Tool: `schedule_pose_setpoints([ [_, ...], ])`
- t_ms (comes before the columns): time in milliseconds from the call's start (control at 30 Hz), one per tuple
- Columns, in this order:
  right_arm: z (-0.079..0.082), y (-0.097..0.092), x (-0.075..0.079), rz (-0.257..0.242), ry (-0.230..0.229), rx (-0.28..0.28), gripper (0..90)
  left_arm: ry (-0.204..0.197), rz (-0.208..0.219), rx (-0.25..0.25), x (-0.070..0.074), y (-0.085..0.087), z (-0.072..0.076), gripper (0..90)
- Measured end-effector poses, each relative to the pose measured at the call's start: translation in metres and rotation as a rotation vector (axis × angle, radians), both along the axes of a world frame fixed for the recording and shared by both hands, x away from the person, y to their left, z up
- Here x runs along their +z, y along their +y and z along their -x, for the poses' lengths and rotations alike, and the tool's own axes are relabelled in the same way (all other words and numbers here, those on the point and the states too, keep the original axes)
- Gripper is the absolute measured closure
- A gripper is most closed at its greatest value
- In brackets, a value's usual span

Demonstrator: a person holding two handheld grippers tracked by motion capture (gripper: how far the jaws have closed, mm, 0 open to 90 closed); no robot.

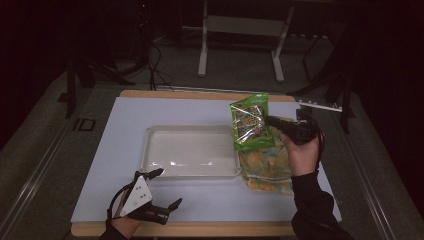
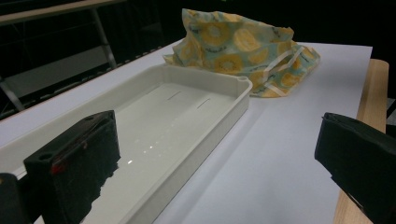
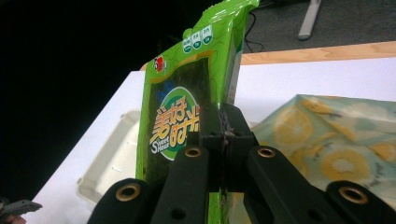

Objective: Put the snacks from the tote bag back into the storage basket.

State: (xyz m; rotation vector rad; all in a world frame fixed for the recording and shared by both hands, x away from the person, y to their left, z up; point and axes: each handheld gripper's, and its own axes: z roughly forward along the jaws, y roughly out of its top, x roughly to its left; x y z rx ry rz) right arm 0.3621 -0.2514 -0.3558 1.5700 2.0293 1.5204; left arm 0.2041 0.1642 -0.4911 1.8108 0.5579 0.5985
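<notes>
At the left of the high view, the left gripper (image 1: 167,189) rests low over the near edge of the white table (image 1: 125,130), its jaws spread wide with nothing between them; in the left gripper view the same two black jaws stand far apart at the picture's lower corners, framing bare tabletop and the near wall of the tray. At centre lies a shallow white tray (image 1: 150,150), rectangular, its glossy floor bare. Just beside the tray's right rim lies a cloth bag (image 1: 267,172) printed with yellow citrus slices on pale blue, crumpled and with white straps visible in the left gripper view (image 2: 243,51). Above the bag and the tray's right edge, a green snack packet (image 1: 251,122) is held off the table, upright and slightly tilted. At right, the right gripper (image 1: 268,121) has its jaws closed on the packet's edge; the right gripper view shows the pads pressed together with the green foil (image 3: 187,93) pinched between them.
</notes>
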Motion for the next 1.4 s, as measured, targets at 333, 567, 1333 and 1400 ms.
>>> schedule_pose_setpoints([
  [333, -0.003, 0.018, -0.002, -0.024, 0.005, 0.027, 89.1, -0.006, 0.004, -0.001, 0.001, 0.000, 0.001, 0.6],
  [567, -0.005, 0.032, -0.006, -0.043, 0.013, 0.045, 89.1, -0.007, 0.003, 0.000, 0.001, 0.000, 0.002, 0.6],
  [1333, -0.008, 0.066, -0.015, -0.122, 0.020, 0.074, 89.1, -0.019, 0.005, -0.002, 0.002, 0.000, 0.003, 0.6],
  [1400, -0.006, 0.066, -0.016, -0.142, 0.014, 0.067, 89.1, -0.019, 0.005, -0.002, 0.002, 0.000, 0.003, 0.6],
])
